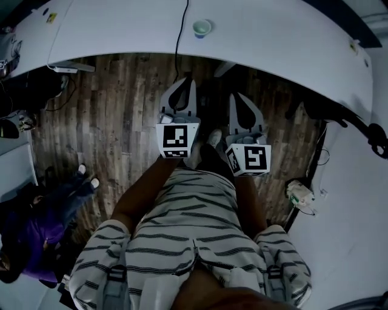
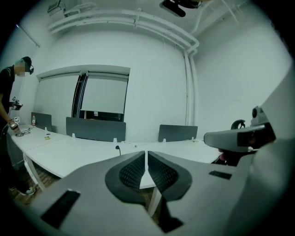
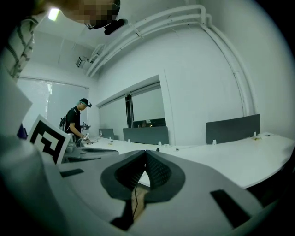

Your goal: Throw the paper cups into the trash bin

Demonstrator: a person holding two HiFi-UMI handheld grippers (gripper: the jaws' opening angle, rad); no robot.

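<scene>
Upright on the desk (image 1: 273,36), the paper cup (image 1: 202,28) faces mouth-up; left tool (image 2: 146,153) and right tool (image 3: 146,152) are closed.

No words, numbers or brand names can be read anywhere. The only signs are black-and-white square markers: one on the cube (image 1: 177,140) of the left hand-held gripper (image 1: 185,80) and one on the cube (image 1: 250,159) of the right hand-held gripper (image 1: 236,97), each a blocky pattern with no letters. The left cube's marker (image 3: 46,138) also shows in the right gripper view, again as pattern only. Two small yellowish tags (image 1: 51,17) (image 1: 353,45) lie on the white worktop (image 1: 273,36); their print is too small to make out.
</scene>
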